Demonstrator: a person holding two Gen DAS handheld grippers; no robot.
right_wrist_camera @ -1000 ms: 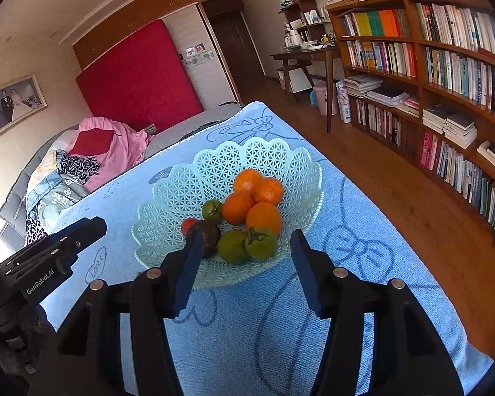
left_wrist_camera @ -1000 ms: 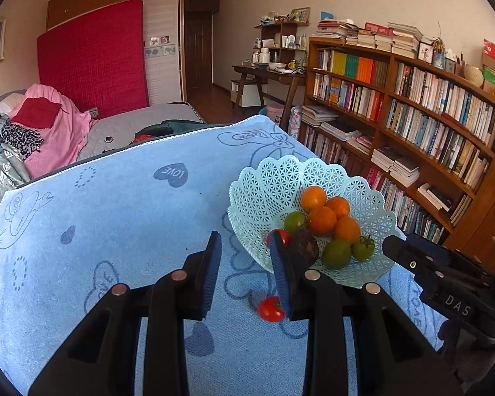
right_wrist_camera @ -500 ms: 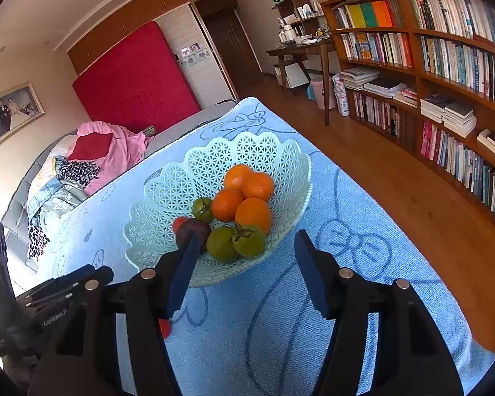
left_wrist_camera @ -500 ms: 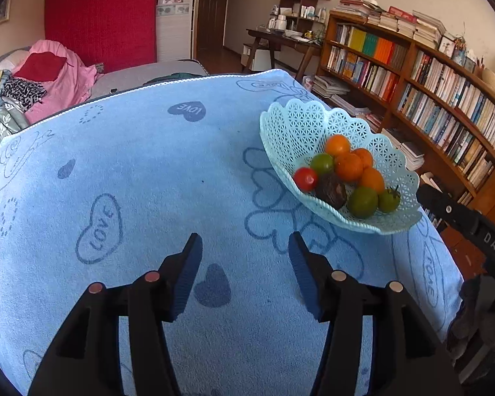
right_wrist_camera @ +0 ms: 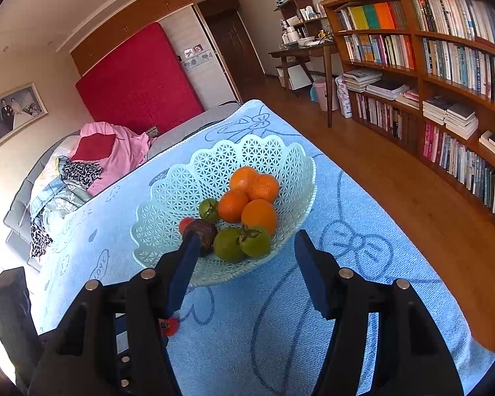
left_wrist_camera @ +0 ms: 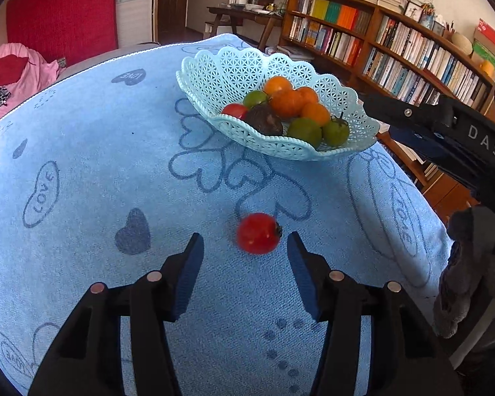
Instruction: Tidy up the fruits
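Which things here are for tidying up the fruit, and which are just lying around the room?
For the job:
- loose red tomato on the blue cloth
- lacy basket of oranges and green tomatoes
- left gripper, open
- right gripper, open

Just lying about:
- bookshelf
- pink clothes
- desk
- framed photo

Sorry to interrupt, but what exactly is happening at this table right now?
A person is sorting fruit with two handheld claws. The left claw is open just behind a loose red tomato lying on the blue towel. The right claw hangs open near the lattice basket, which holds oranges, green tomatoes and other fruit.
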